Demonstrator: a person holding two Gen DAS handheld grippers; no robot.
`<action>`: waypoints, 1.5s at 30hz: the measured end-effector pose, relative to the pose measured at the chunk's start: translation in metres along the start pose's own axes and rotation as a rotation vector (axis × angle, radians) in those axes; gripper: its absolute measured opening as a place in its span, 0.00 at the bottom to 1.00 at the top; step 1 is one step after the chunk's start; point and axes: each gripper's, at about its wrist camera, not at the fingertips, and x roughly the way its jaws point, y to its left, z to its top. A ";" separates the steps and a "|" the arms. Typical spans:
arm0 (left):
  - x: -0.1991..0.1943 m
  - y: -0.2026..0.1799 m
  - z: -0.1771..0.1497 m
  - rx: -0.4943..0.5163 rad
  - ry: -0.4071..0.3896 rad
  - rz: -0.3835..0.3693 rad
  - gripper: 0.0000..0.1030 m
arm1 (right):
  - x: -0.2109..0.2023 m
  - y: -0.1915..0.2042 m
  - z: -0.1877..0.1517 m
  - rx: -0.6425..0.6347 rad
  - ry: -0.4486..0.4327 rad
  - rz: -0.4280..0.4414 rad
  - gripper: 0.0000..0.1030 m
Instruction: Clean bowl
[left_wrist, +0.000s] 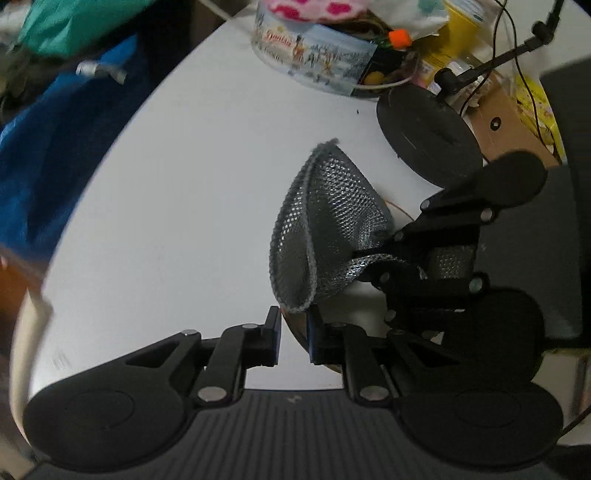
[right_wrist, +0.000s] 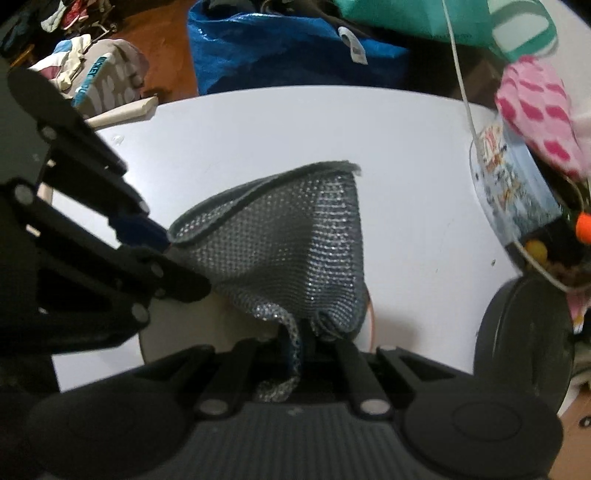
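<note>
A silvery mesh cloth (left_wrist: 325, 225) (right_wrist: 295, 236) stands bunched up over a white bowl (right_wrist: 207, 325) on the white table (left_wrist: 184, 184). My right gripper (right_wrist: 306, 343) (left_wrist: 369, 264) is shut on the cloth's lower corner and points steeply down into the bowl. My left gripper (left_wrist: 294, 338) (right_wrist: 173, 258) sits at the bowl's near rim (left_wrist: 295, 328), with the thin rim between its narrowly spaced jaws. The cloth hides most of the bowl; a thin orange line of its far rim (left_wrist: 397, 208) shows beside the cloth.
A picture-printed round tin (left_wrist: 314, 62) stuffed with odds and ends stands at the table's far side. A black round stand base (left_wrist: 428, 136) lies right of the cloth, with a cardboard box (left_wrist: 509, 125) behind it. A blue bag (right_wrist: 288, 48) sits beyond the table edge.
</note>
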 end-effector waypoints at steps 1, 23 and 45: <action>0.000 0.002 0.002 -0.016 -0.008 0.006 0.10 | 0.000 -0.001 0.002 0.006 -0.005 -0.004 0.03; -0.002 -0.017 -0.011 -0.125 -0.005 0.079 0.10 | -0.003 0.008 -0.010 0.078 0.043 0.077 0.03; 0.000 0.010 -0.043 -0.602 -0.004 -0.065 0.09 | -0.004 0.006 -0.022 0.239 0.095 0.163 0.05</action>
